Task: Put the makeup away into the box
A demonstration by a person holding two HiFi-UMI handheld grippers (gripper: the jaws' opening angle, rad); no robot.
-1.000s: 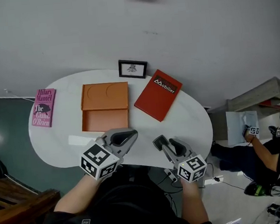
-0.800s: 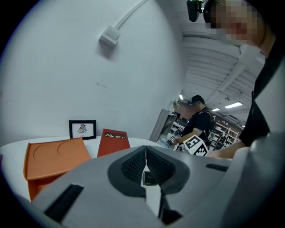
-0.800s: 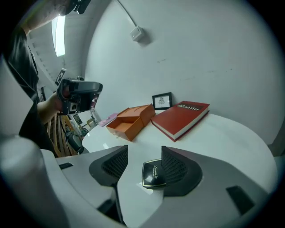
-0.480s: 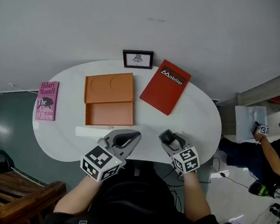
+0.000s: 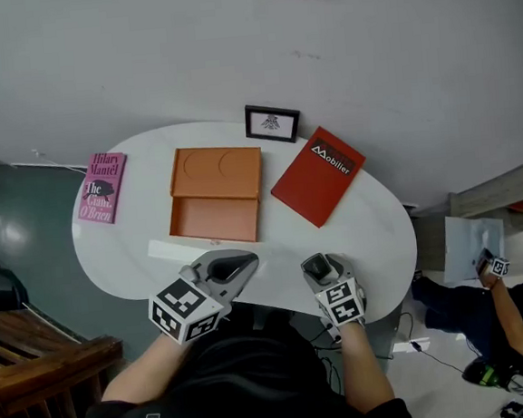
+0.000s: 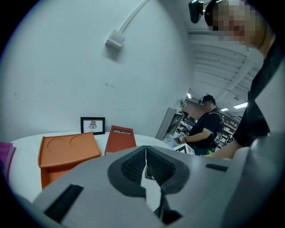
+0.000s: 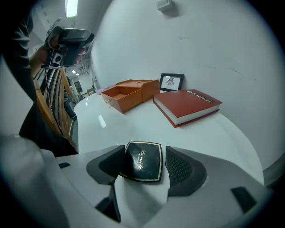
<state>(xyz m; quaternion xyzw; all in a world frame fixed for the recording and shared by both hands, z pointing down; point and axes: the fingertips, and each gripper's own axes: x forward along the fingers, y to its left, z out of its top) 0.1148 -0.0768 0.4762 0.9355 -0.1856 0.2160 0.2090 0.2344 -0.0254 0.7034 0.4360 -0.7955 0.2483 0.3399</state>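
Compact (image 7: 142, 161) between right claw (image 7: 144, 165) pads, claw just opened wide, not pinching; lopsided squeeze could skid it off near worktop (image 7: 133, 124) edge. Left claw (image 6: 145, 165) pressed together.

Soft, even light fills the room, a small bright glare sits on the shiny white oval table (image 7: 133, 127), and both gripper views curve with dark corners.

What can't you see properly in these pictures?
- Lettering on the compact: right gripper view, too small to read.
- Drawing in the framed picture: every view, too small.
- Lower part of the orange box: left gripper view, hidden behind the left gripper.
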